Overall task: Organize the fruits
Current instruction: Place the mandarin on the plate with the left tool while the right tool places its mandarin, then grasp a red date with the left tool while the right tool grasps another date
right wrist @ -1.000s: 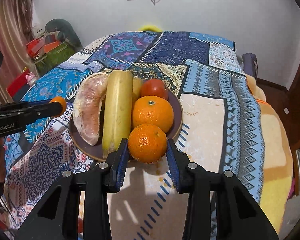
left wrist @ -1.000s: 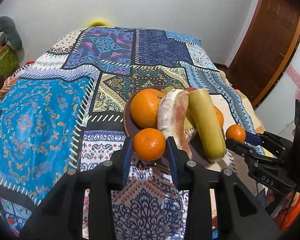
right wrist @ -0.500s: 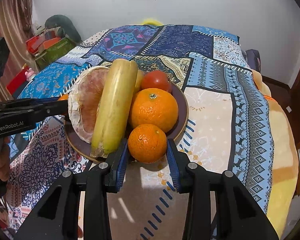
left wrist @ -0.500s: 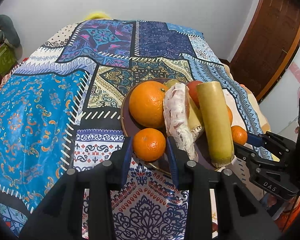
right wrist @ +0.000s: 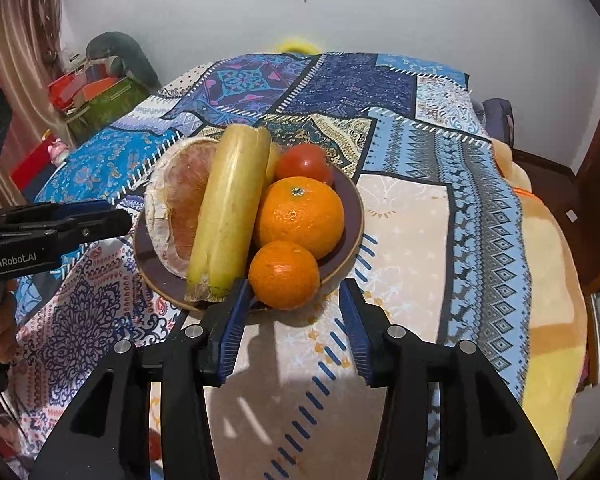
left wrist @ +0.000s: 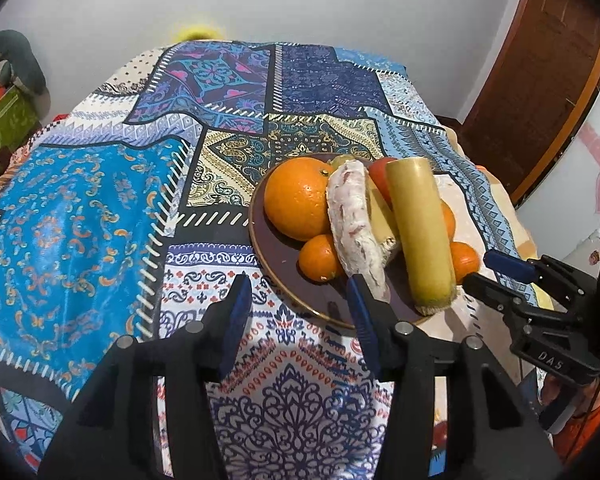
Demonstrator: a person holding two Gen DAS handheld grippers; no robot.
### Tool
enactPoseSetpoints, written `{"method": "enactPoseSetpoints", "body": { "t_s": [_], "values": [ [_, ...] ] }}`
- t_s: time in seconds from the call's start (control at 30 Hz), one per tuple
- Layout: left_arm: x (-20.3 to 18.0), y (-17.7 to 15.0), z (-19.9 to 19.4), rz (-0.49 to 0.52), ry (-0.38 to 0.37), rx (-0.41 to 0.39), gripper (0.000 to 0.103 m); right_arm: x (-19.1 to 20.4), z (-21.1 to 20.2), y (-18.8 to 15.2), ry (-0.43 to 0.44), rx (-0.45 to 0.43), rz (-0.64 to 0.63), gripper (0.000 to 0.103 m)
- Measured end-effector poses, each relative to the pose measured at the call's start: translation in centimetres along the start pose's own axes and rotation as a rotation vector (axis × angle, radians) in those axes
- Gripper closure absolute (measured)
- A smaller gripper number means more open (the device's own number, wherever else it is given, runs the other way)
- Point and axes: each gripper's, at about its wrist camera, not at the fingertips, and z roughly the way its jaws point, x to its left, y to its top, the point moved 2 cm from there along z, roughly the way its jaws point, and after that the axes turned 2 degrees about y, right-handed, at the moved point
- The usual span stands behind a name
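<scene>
With both of your tools drawn up at the near rim of the brown plate (right wrist: 350, 236), you have two sets of jaws that have just been opening. Your left tool (left wrist: 298, 296) stands apart with nothing pressed between its blue pads; the small orange (left wrist: 319, 258) sits on the plate just beyond them, untouched. Your right tool (right wrist: 292, 312) is likewise apart: the small orange (right wrist: 284, 274) at the plate's near edge lies between its fingertips, but neither pad presses on it.

On the plate, which rests on a bed covered by a patchwork blanket (left wrist: 84, 216), you can see a large orange (right wrist: 300, 216) behind the small one, a red tomato (right wrist: 304, 162) farther back, a long yellow banana (right wrist: 228, 216) leaning across the pile, and a peeled pomelo segment (right wrist: 176, 208) on its far side. From your left view the other large orange (left wrist: 296, 200) lies beside the pomelo segment, and your right tool shows at the plate's right edge, with a small orange just beside its tips.
</scene>
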Motion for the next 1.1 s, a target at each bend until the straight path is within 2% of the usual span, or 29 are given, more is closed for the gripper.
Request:
{"method": "enactPoseSetpoints", "body": {
  "t_s": [0.33,0.7,0.9,1.1],
  "values": [
    [-0.4,-1.3,-5.8,0.017,0.018,-0.064,0.053,1.2,-3.9,-0.6,-0.002,-0.036,-0.006,0.06],
    [-1.0,-4.2,-11.5,0.034,0.043,-0.122,0.044,4.2,-7.2,-2.5,0.006,-0.049,-0.051,0.06],
    [-0.9,-5.6,-13.4,0.029,0.045,-0.138,0.04,5.8,-7.7,-4.0,0.014,-0.031,-0.064,0.057],
    [-0.8,-7.4,-13.3,0.033,0.045,-0.104,0.04,7.1,-6.6,-6.0,0.03,0.022,-0.076,0.056]
  ]
}}
